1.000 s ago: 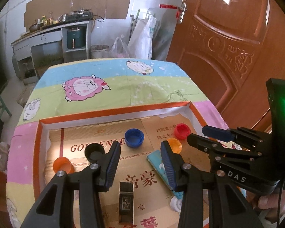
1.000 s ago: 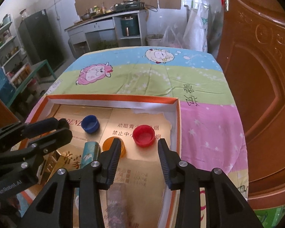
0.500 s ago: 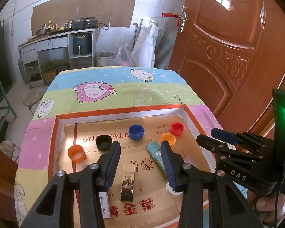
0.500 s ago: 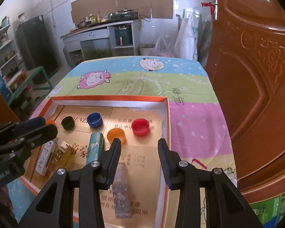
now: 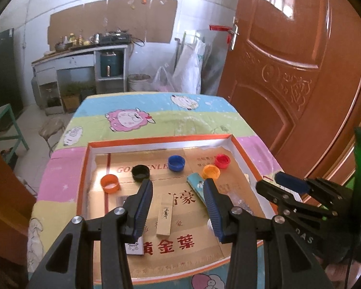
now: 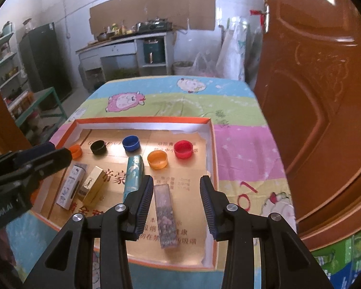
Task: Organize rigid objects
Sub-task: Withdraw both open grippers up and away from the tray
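Note:
An orange-rimmed cardboard tray (image 5: 156,141) (image 6: 211,144) holds several bottle caps in a back row: orange (image 5: 110,183), black (image 5: 140,172), blue (image 5: 176,163), orange (image 5: 211,172) and red (image 5: 222,161). In front lie a gold box (image 5: 164,214) (image 6: 92,185), a white box (image 6: 71,185), a teal box (image 6: 133,173) and a purple floral box (image 6: 166,216). My left gripper (image 5: 178,207) is open and empty above the gold box. My right gripper (image 6: 177,203) is open and empty above the purple box.
The tray sits at the near end of a table with a cartoon sheep cloth (image 5: 156,113). A brown door (image 5: 288,72) stands close on the right. A counter with a stove (image 6: 132,41) and bags stand at the back wall.
Both grippers have drawn back and up from the tray, so more of the tray and its boxes shows. Both stayed open and empty. The objects have not moved.

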A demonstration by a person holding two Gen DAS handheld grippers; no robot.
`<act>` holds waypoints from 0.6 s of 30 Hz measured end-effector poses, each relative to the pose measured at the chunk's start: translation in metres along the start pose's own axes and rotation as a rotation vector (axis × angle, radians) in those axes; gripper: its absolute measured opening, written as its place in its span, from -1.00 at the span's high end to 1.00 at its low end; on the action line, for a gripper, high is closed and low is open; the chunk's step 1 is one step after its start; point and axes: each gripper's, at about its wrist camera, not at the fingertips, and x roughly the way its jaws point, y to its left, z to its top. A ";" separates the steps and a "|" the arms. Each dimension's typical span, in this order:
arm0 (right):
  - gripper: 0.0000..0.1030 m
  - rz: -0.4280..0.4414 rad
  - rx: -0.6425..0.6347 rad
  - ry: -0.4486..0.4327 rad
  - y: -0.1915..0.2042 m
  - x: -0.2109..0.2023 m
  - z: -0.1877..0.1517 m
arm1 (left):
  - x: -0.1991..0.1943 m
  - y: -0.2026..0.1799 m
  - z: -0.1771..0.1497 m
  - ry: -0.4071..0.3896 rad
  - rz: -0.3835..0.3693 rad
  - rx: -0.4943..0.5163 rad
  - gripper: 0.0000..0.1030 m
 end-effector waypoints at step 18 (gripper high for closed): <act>0.19 -0.018 0.023 -0.116 0.048 -0.101 -0.054 | -0.116 -0.024 -0.066 -0.216 0.310 -0.079 0.15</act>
